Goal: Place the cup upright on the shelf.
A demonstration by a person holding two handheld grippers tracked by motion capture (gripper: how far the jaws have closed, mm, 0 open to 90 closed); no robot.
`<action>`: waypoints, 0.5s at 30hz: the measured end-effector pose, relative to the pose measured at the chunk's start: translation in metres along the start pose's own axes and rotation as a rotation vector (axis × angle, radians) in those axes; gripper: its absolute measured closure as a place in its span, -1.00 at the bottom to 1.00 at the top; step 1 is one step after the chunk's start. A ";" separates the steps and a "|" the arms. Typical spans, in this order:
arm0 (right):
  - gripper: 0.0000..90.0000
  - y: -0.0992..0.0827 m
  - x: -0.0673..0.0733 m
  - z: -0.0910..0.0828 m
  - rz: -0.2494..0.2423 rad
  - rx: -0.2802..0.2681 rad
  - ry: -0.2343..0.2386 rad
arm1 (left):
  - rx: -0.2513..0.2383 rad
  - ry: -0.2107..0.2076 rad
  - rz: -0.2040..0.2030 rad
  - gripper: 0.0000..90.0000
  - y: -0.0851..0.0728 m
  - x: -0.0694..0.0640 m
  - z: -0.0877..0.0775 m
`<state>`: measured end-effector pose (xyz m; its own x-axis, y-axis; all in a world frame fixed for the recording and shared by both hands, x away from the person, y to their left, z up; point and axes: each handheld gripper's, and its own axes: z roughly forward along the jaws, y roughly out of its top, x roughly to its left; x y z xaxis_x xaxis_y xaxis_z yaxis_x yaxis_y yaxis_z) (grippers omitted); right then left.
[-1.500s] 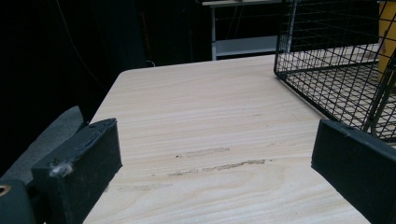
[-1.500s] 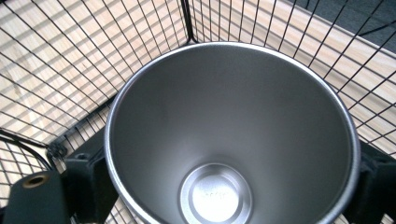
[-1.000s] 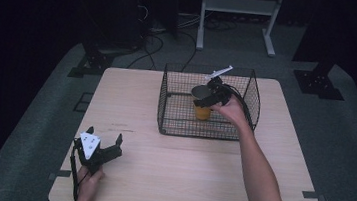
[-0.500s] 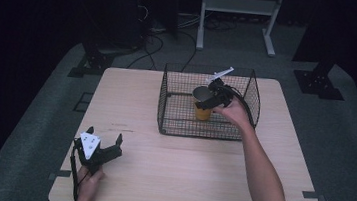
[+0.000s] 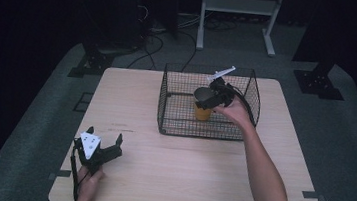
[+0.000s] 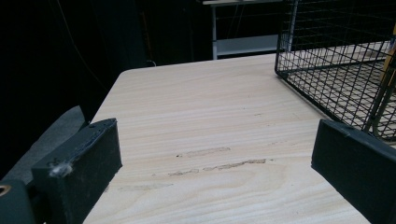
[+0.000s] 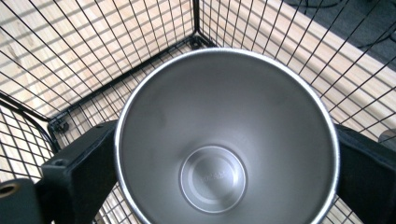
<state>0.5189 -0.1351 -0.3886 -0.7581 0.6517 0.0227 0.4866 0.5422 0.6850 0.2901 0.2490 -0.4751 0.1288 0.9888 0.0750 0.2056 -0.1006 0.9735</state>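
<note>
A cup (image 5: pixel 203 112), orange outside and bare steel inside, is within the black wire basket (image 5: pixel 182 127) at the table's far middle. My right gripper (image 5: pixel 204 96) reaches into the basket from the right and is shut on the cup. In the right gripper view I look down into the cup (image 7: pixel 224 140), with a black jaw pressed to each side of its rim and the right gripper (image 7: pixel 224 158) straddling it. My left gripper (image 5: pixel 106 136) rests open near the table's front left corner. Between its jaws, my left gripper (image 6: pixel 215 154) has nothing but bare wood.
The light wooden table (image 5: pixel 130 105) has free room left of and in front of the basket. The basket's near corner (image 6: pixel 336 70) stands to the right in the left gripper view. Beyond the table are a dark floor, cables and a white stand (image 5: pixel 239 6).
The right hand and the cup have shifted very slightly inside the basket. The left gripper has not moved.
</note>
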 end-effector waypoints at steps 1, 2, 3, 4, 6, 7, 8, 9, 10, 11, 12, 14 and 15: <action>-0.93 0.000 0.000 -0.001 0.000 -0.005 -0.001 | 0.000 0.000 0.000 -0.98 0.000 0.000 0.000; -0.93 0.001 0.000 -0.001 -0.002 -0.011 -0.003 | 0.000 0.000 0.000 -0.98 0.000 0.000 0.000; -0.93 0.001 0.000 -0.002 0.002 -0.016 -0.001 | 0.000 0.001 0.000 -0.98 0.000 0.000 0.000; -0.94 0.002 0.000 -0.003 0.001 -0.019 -0.002 | 0.000 0.000 0.000 -0.98 0.000 0.000 0.000; -0.94 0.002 0.000 -0.004 0.003 -0.027 -0.002 | 0.001 0.000 -0.001 -0.98 0.000 0.000 0.000; -0.95 0.002 0.000 -0.005 0.007 -0.031 0.002 | 0.000 0.001 0.000 -0.98 0.000 0.000 0.000; -0.96 0.003 0.000 -0.006 0.008 -0.034 0.000 | 0.000 0.000 0.001 -0.98 0.000 0.000 0.000; -0.96 0.003 0.000 -0.006 0.010 -0.039 0.003 | 0.000 0.000 0.001 -0.98 0.000 0.000 0.000; -0.96 0.003 0.000 -0.007 0.015 -0.040 0.004 | 0.000 0.001 0.001 -0.98 0.000 0.000 0.000; -0.96 0.003 -0.001 -0.008 0.014 -0.043 0.003 | 0.000 0.002 0.001 -0.98 0.000 0.000 0.000; -0.97 0.003 -0.001 -0.009 0.018 -0.049 0.006 | 0.000 0.002 0.001 -0.98 0.000 0.000 0.000; -0.97 0.003 -0.001 -0.011 0.023 -0.058 0.013 | -0.001 0.002 0.003 -0.98 0.000 0.000 0.000; -0.97 0.004 -0.001 -0.012 0.023 -0.064 0.011 | 0.000 0.002 0.003 -0.98 0.000 0.000 0.000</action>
<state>0.5163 -0.1405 -0.3772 -0.7519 0.6576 0.0473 0.4757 0.4914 0.7296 0.2904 0.2485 -0.4752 0.1274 0.9887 0.0786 0.2048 -0.1038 0.9733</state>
